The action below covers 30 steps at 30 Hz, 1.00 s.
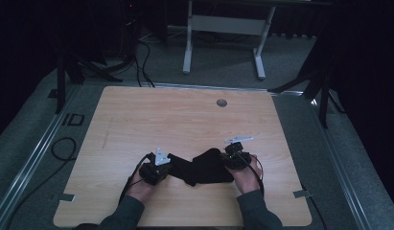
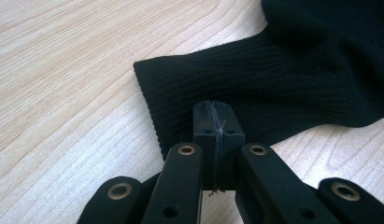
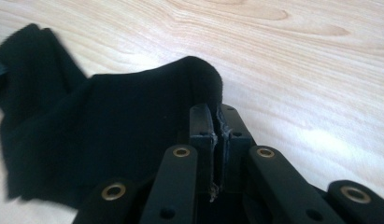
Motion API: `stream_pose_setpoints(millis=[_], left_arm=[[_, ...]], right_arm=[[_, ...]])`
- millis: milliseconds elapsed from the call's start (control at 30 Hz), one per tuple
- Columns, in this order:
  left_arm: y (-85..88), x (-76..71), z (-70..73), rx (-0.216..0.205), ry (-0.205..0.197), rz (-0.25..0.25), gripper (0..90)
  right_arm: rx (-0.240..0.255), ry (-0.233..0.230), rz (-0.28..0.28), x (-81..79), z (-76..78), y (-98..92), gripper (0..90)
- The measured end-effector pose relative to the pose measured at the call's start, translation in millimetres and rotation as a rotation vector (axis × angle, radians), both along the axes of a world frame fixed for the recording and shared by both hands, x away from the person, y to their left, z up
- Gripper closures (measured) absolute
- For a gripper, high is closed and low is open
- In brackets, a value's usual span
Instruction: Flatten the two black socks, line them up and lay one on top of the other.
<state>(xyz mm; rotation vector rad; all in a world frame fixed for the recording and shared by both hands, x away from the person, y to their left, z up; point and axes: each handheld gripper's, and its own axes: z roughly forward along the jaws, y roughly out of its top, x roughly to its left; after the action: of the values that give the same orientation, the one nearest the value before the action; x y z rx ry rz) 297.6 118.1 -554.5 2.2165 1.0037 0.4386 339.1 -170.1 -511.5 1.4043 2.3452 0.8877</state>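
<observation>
Lying near the front middle of the light wooden table (image 1: 137, 115): a black knitted sock (image 1: 204, 167), stretched between the two grippers.

Left gripper (image 1: 158, 168): sitting at the sock's left end, held in the person's left hand (image 1: 139, 184), grey three-cornered plate on top. In the left gripper view, jaws standing pressed together, with the left gripper (image 2: 213, 135) clamping the ribbed cuff of the sock (image 2: 255, 84) at its lower edge, close to the cuff's open end. Cuff lying flat on the wood, ribbing running across toward the bulkier foot part at upper right of that view.

Right gripper (image 1: 236, 155): sitting at the sock's right end, held in the person's right hand (image 1: 246, 177), grey plate tilting up and to the right. In the right gripper view, jaws standing nearly together, with the right gripper (image 3: 218, 122) pinching the edge of the sock (image 3: 110, 135) where the fabric is rising into a rounded fold just above the jaw tips. Remaining fabric spreading away to the left of that view, resting crumpled on the table.

Seen from the high view: sock forming an irregular dark shape, higher at the right end, narrowing toward the left gripper. Both forearms, in dark green sleeves (image 1: 122, 215), entering from the bottom edge. A small round grommet (image 1: 222, 102) sitting near the table's far edge, well apart from the sock.
</observation>
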Motion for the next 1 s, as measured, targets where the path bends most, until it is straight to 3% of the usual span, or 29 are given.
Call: stream_pose_setpoints(millis=[100, 233, 400, 500, 800, 1000], left_arm=[[-0.1, 0.0, -0.1, -0.002, -0.001, 0.002, 90.0], [0.0, -0.1, -0.1, -0.004, 0.001, 0.002, 90.0], [1.3, -0.3, 0.3, -0.008, 0.010, -0.001, 90.0], [2.3, 0.0, 0.8, -0.007, 0.017, -0.007, 90.0], [6.9, -1.4, 2.9, -0.014, 0.052, -0.026, 90.0], [9.3, -1.7, 4.9, -0.014, 0.086, -0.047, 90.0]], right_arm=[[0.023, 0.014, 0.004, -11.6, -0.1, -7.1, 86.0], [0.023, 0.037, -0.011, -24.6, -11.4, -17.8, 86.1], [0.023, 0.082, -0.044, -31.8, -30.0, -32.5, 86.2], [0.031, 0.095, -0.056, -33.8, -32.1, -37.9, 86.3], [0.003, 0.072, -0.068, -29.7, -32.9, -42.3, 86.5], [0.018, 0.051, -0.087, -16.6, -35.1, -45.9, 86.5]])
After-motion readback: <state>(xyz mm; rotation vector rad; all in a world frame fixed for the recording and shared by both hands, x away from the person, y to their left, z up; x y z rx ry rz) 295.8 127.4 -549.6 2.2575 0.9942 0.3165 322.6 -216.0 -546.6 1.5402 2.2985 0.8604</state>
